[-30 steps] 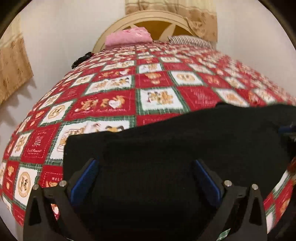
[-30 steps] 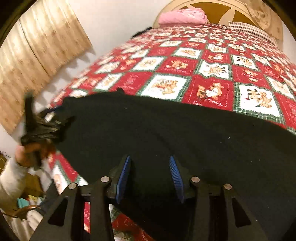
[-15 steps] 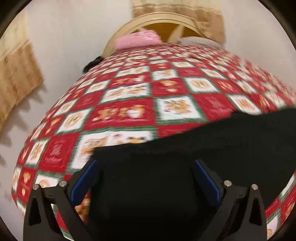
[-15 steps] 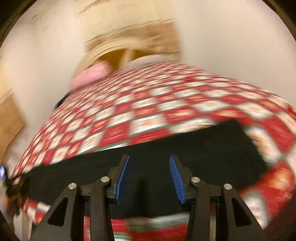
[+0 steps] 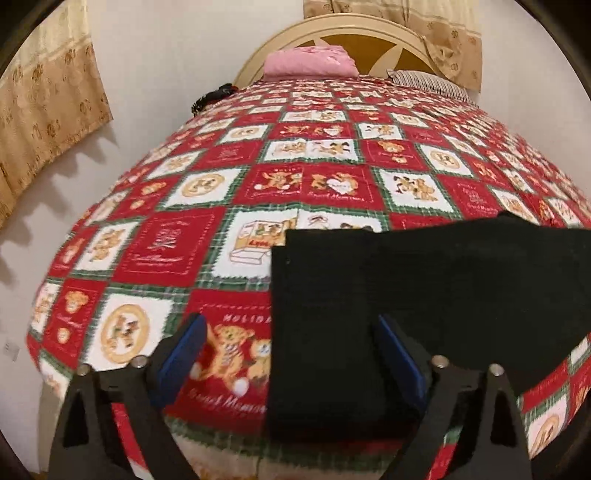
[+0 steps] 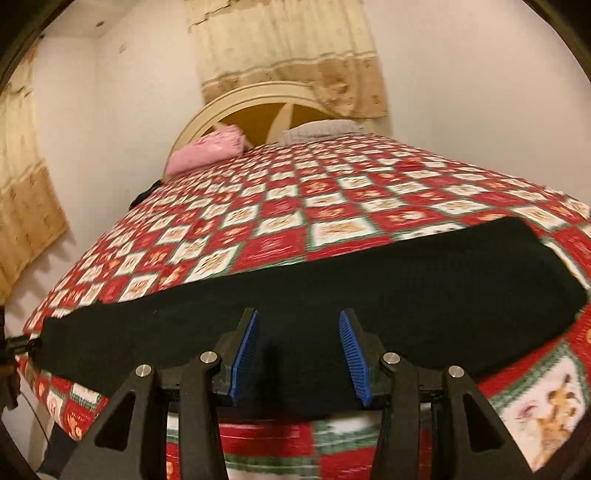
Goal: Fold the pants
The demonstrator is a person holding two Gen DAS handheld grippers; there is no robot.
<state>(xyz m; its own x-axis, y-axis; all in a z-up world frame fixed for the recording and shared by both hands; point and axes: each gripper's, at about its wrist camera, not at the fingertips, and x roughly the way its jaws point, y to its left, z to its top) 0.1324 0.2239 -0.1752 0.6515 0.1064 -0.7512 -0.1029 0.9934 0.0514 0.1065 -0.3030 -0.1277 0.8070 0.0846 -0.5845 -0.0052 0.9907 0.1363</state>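
White walls and tan curtains (image 5: 48,103) are framing a bed (image 5: 258,192) covered by a red, green and white teddy-bear quilt, with a pink pillow (image 5: 310,62) and a striped pillow (image 5: 428,79) lying at the rounded headboard (image 5: 343,26).

From the left wrist view, the black pants (image 5: 424,288) are lying flat along the near edge of the bed, their squared end sitting between the blue pads. The left hand-held gripper (image 5: 291,358) is hovering over that end with its jaws closing; the left pad is over bare quilt, the right pad over black cloth, and neither is pressing the fabric. A small dark object (image 5: 212,96) is resting at the bed's far left edge, sharper here than in the other view.

From the right wrist view, the pants (image 6: 332,295) are showing as one long dark band across the whole near edge, including the rounded right end that the left view cuts off. The right hand-held gripper (image 6: 298,354) is standing partly open above the middle of the band, grasping nothing. At the far left, part of the other gripper is peeking in by the pants' end.
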